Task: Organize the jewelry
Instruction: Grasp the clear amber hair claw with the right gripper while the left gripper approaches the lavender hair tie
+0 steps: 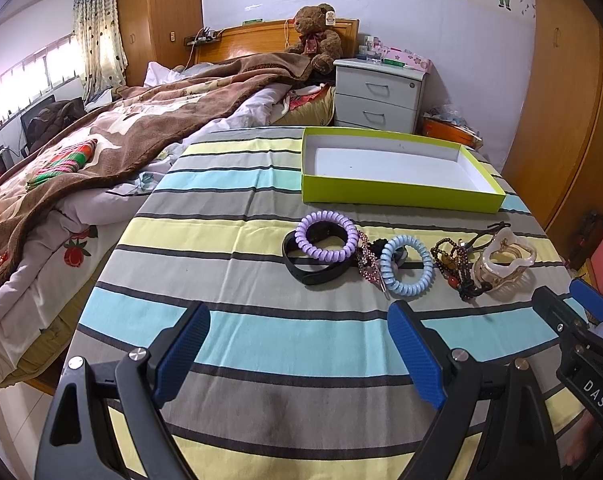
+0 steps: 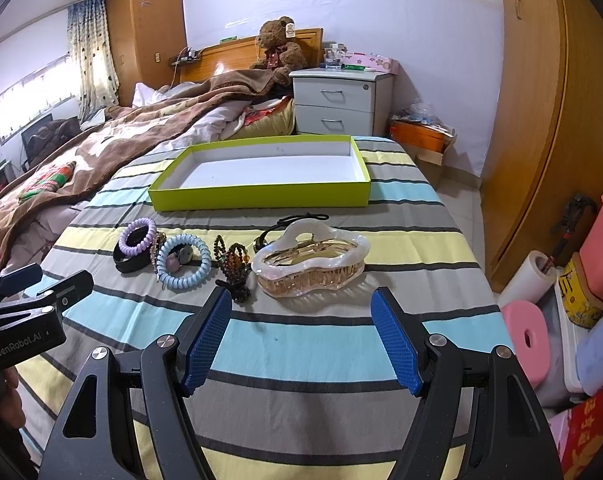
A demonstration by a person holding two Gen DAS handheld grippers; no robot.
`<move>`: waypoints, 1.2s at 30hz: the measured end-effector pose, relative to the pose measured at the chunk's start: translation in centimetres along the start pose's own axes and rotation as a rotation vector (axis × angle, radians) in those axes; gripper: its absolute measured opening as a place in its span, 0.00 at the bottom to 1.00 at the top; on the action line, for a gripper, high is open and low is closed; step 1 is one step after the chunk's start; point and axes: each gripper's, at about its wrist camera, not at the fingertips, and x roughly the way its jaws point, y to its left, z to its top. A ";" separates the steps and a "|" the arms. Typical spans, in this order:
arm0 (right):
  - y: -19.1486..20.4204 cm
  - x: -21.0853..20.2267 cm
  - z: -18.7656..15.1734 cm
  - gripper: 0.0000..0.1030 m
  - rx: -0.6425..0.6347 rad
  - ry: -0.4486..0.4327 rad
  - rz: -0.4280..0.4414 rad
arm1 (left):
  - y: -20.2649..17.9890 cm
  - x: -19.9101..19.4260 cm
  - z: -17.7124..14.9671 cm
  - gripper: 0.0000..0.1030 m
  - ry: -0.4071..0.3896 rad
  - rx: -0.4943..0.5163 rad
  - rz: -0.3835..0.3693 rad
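Striped cloth lies bare between both spread grippers, left gripper and right gripper, and the jewelry row; the green box stands behind. "GenRobot.AI" and "DAS" are readable on the gripper bodies.

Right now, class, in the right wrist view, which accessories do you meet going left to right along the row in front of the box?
Purple coil tie → blue coil tie → beaded clip → large claw clip.

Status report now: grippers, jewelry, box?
Left gripper open, right gripper open, both empty. Jewelry row on cloth; big hair claw ahead of right. Green box empty. Nothing blocking.
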 end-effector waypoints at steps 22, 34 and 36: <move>-4.2 6.7 2.6 0.67 0.334 0.193 0.030 | 2.9 3.6 2.4 0.89 0.113 -0.060 -0.123; -5.2 7.7 3.4 0.35 0.342 0.214 0.034 | 3.3 6.6 5.2 0.81 0.171 -0.060 -0.145; -5.4 7.2 3.8 0.19 0.312 0.198 0.026 | 3.0 6.9 5.4 0.81 0.183 -0.052 -0.162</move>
